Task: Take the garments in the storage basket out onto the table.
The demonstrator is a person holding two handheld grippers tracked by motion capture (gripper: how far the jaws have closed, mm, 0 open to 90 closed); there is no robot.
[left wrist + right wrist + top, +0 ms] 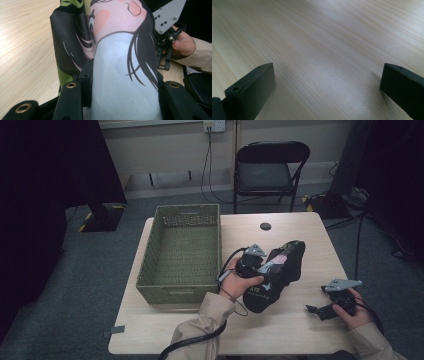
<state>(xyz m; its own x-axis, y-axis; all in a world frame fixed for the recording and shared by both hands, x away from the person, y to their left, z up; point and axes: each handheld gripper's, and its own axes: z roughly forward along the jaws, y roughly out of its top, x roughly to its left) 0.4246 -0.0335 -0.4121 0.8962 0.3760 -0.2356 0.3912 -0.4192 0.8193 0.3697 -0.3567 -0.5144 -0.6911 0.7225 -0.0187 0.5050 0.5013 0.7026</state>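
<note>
A black fabric item printed with a cartoon figure lies near the middle of the wooden table, just right of the basket. My left gripper is shut on it. In the left gripper view the pale blue and pink printed cloth bulges up between the two black jaws of the left gripper, which press on it from both sides. My right gripper rests low over the table's front right, open, with only bare wood between the jaws of the right gripper.
A green woven basket stands on the left half of the table with nothing visible inside. A black folding chair is behind the table. A round cable hole sits near the far edge. Cables trail on the floor at the right.
</note>
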